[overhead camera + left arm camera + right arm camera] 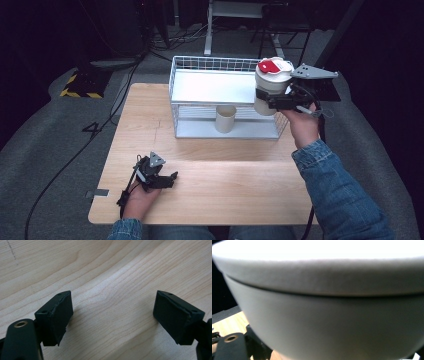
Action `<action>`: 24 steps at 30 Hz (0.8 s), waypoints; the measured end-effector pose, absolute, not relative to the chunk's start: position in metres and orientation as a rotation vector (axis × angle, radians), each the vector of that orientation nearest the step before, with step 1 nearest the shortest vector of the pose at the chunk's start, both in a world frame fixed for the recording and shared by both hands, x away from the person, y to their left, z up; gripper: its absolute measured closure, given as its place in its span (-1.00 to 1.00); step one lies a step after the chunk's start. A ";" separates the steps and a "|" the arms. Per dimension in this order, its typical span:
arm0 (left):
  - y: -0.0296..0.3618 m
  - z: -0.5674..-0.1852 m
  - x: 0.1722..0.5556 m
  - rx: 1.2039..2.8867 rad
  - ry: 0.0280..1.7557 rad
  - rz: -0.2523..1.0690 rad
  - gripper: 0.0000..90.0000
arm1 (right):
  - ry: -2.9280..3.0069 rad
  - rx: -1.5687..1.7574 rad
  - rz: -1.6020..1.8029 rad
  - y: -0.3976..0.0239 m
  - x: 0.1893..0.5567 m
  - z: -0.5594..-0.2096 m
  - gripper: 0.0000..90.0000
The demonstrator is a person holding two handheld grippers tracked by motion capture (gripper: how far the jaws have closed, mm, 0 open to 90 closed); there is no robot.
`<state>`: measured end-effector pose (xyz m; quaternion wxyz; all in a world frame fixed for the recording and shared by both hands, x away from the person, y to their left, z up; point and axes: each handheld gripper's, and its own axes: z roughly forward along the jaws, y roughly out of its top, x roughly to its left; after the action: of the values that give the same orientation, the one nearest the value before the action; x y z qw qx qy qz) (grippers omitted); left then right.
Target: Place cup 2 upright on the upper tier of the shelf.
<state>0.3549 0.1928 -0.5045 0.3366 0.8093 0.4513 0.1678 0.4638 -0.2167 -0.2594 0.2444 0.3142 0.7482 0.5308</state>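
Note:
A white lidded tub [270, 85] with a red label on its lid hangs in the air at the right end of a white wire rack [200, 62]. My right gripper [268, 101] is shut on the tub's side, held by a hand in a denim sleeve. In the right gripper view the tub [332, 315] looms very close. My left gripper [171, 178] rests low on the wooden table [225, 175] at the front left. Its jaws stand open in the left gripper view, and between the pads [60, 315] there is bare wood.
A cream paper cup [225, 118] stands on the rack's lower level under the flat white upper shelf [210, 86]. Beyond the table, a yellow-and-black striped block [80, 86], cables and desk legs sit on the grey floor.

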 end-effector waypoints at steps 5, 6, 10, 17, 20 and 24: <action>0.193 -0.505 0.355 2.111 1.177 0.436 -0.62 | 2.038 0.851 1.434 -0.210 0.475 -0.258 -0.70; 0.193 -0.504 0.356 2.112 1.176 0.434 -0.62 | 2.035 0.849 1.429 -0.209 0.476 -0.257 -0.70; 0.193 -0.504 0.356 2.113 1.176 0.432 -0.62 | 2.028 0.855 1.424 -0.205 0.486 -0.256 -0.70; 0.193 -0.504 0.356 2.114 1.176 0.430 -0.62 | 2.021 0.872 1.414 -0.198 0.505 -0.255 -0.70; 0.193 -0.504 0.356 2.114 1.177 0.431 -0.62 | 2.019 0.886 1.415 -0.195 0.512 -0.256 -0.70; 0.193 -0.504 0.356 2.114 1.176 0.437 -0.62 | 2.021 0.896 1.434 -0.190 0.522 -0.257 -0.71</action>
<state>0.3558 0.1930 -0.5042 0.3352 0.8102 0.4509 0.1673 0.5218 -0.1901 -0.2571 0.2508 0.3291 0.7425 0.5267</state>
